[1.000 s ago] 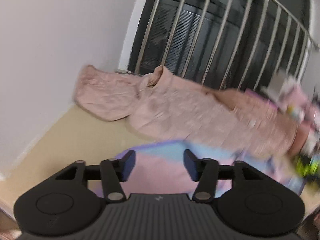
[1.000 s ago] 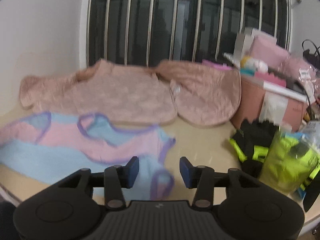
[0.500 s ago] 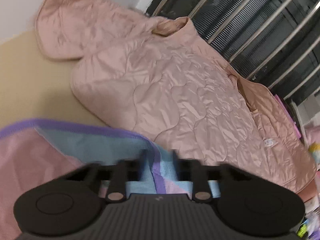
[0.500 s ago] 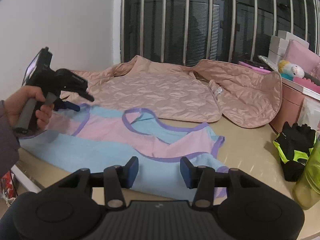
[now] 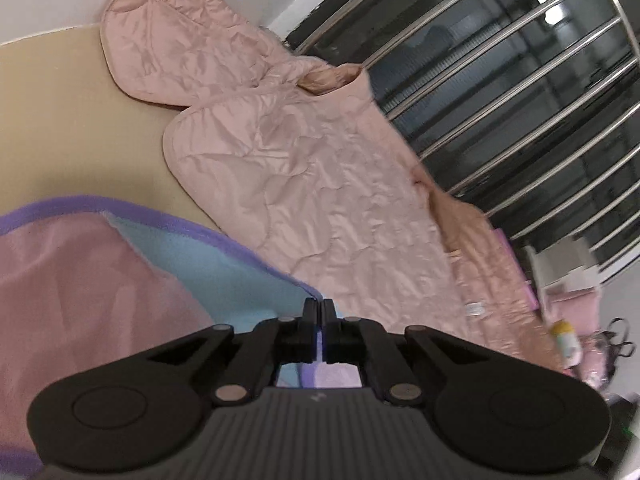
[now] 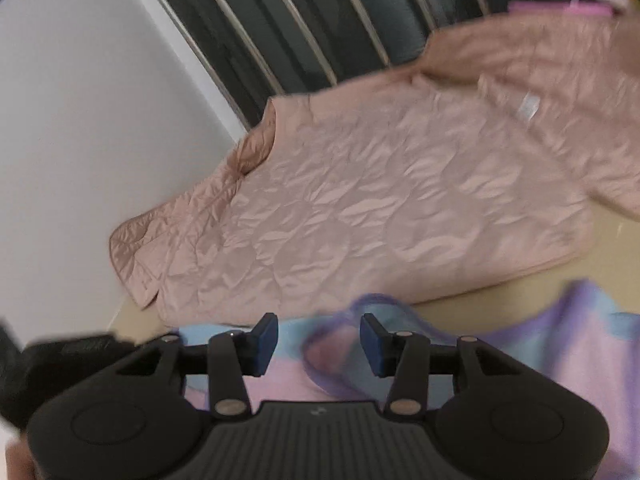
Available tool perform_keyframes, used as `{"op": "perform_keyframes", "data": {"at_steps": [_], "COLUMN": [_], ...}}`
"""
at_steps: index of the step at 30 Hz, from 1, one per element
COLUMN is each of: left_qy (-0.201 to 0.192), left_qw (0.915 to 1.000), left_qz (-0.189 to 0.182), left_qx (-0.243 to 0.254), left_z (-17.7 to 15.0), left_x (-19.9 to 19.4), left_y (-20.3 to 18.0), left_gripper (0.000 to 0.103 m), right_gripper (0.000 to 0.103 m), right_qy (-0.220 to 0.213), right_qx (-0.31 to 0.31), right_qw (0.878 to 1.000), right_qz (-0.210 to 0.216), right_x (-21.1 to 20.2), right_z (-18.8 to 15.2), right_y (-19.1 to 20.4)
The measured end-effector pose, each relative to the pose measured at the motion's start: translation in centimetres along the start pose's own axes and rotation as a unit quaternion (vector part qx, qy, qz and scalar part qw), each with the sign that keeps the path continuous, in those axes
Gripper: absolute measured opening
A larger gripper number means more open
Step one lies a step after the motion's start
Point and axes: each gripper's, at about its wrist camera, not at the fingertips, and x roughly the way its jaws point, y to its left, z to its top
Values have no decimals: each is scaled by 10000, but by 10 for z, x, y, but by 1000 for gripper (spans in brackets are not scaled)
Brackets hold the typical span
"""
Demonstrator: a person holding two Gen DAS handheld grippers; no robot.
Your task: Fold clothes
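The top (image 5: pixel 132 280), pink and blue with purple trim, is lying on the table (image 5: pixel 60 120) just before the jacket (image 5: pixel 312 200). The left gripper (image 5: pixel 319 308) is pinching its trimmed edge, jaws closed. The right gripper (image 6: pixel 319 338) is hovering over the top, jaws half apart, gripping nothing.

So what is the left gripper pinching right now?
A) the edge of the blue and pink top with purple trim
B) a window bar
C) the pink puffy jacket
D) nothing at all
A: the left gripper is closed on the purple-trimmed edge of the blue and pink top, while the pink quilted jacket lies beyond it, untouched.
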Motion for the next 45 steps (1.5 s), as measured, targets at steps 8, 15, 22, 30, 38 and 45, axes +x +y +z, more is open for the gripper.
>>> {"op": "perform_keyframes", "data": {"at_steps": [8, 15, 22, 30, 38, 45], "left_qy": [-208, -240, -188, -198, -223, -227], "left_qw": [9993, 9972, 9962, 9965, 9964, 9963], "left_qz": [-220, -2, 532, 556, 593, 612], "left_qx": [215, 705, 657, 600, 569, 563], "left_z": [-11, -57, -75, -77, -79, -79], "left_x": [-41, -75, -80, -80, -80, -80], "left_y": [-2, -1, 23, 32, 30, 29], "left_gripper": [1, 1, 2, 5, 5, 5], "right_gripper": [0, 0, 6, 45, 1, 1], "right_qy": [-521, -928, -389, -828, -657, -1801], "right_qx": [196, -523, -703, -383, 27, -1850], "right_qw": [9984, 9916, 9967, 9957, 9957, 9639], "right_qz": [129, 728, 135, 176, 653, 651], "right_x": [-19, -93, -95, -101, -56, -125], "right_z": [-19, -77, -97, -93, -59, -129], "right_y": [-1, 0, 1, -2, -6, 3]}}
